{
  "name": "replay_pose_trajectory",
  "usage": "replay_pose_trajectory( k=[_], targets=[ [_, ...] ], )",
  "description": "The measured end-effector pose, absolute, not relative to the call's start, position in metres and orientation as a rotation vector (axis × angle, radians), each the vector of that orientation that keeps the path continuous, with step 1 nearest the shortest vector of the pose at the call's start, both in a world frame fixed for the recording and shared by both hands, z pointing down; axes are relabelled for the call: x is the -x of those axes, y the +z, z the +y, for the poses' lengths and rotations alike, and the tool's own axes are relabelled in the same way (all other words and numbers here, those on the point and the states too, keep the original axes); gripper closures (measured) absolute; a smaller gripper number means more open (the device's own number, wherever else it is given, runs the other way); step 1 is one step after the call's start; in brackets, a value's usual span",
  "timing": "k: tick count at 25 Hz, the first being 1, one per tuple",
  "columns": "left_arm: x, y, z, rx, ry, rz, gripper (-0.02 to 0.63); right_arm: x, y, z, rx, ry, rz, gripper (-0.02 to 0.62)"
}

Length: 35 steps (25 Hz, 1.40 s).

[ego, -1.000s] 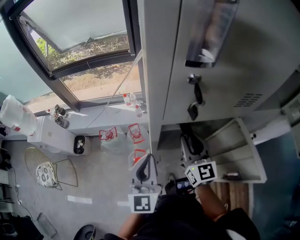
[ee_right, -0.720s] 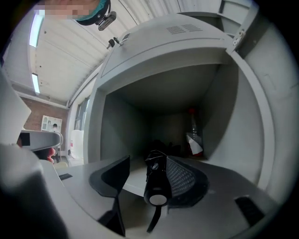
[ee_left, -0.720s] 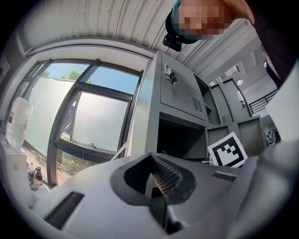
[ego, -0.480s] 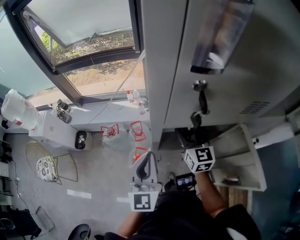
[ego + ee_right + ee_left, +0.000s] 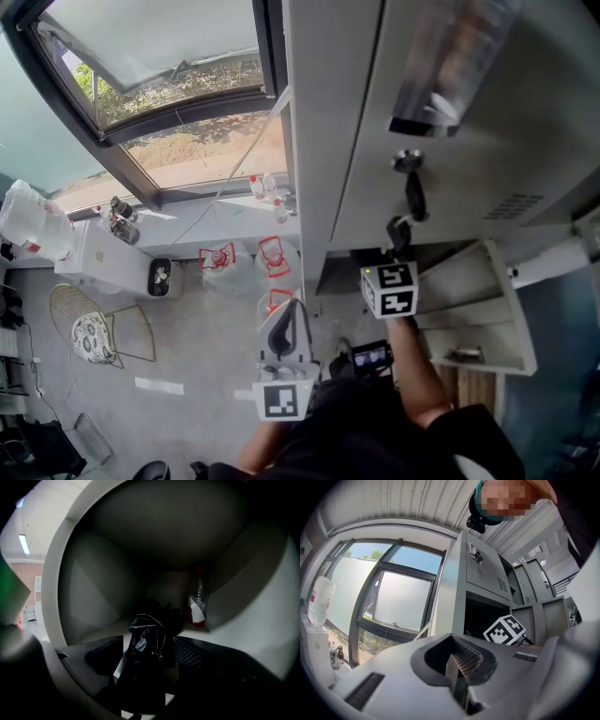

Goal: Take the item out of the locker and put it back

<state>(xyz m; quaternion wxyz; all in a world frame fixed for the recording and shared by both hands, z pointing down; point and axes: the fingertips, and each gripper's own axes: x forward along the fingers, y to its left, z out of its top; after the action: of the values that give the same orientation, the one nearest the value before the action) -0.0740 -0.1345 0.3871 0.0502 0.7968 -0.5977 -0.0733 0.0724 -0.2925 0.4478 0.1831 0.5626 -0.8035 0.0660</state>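
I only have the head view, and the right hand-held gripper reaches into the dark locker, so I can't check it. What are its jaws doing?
Observer: The right hand-held gripper has just been opening. Its jaws stand wide apart with a black bag between them, and the pads are not pressing on it.
Operator: Anything else inside the locker?
Observer: A bottle with a red and white label stands upright in the back right corner.
Operator: And the left hand-held gripper?
Observer: Its jaws are shut together on nothing.
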Motion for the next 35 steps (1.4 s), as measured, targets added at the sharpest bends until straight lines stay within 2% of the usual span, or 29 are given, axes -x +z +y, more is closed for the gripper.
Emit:
replay_pose_trajectory(
  k=[12,13,14,19,29,35],
  targets=[
    [0.074,0.39,-0.131,-2.446,-0.217,-1.777,0.614,-0.068,0.457,-0.294,-1.466,0.19,-2.164,0.297],
    [0.073,0.39,-0.13,-2.447,-0.221,-1.774,0.615,-0.068,0.457,-0.294,-1.467,0.184,-2.154,0.305],
    [0.073,0.389,-0.129,-2.449,-0.223,-1.771,0.614,-0.069,0.457,-0.294,-1.472,0.174,-2.141,0.364],
    [0.073,0.39,-0.126,-2.456,-0.213,-1.76,0.614,-0.074,0.458,-0.288,-1.487,0.148,-2.106,0.387],
    [0.078,0.392,-0.131,-2.462,-0.198,-1.754,0.614,-0.08,0.457,-0.251,-1.499,0.156,-2.161,0.391],
    [0.076,0.391,-0.134,-2.468,-0.207,-1.743,0.615,-0.082,0.45,-0.258,-1.535,0.182,-2.217,0.353]
  ],
)
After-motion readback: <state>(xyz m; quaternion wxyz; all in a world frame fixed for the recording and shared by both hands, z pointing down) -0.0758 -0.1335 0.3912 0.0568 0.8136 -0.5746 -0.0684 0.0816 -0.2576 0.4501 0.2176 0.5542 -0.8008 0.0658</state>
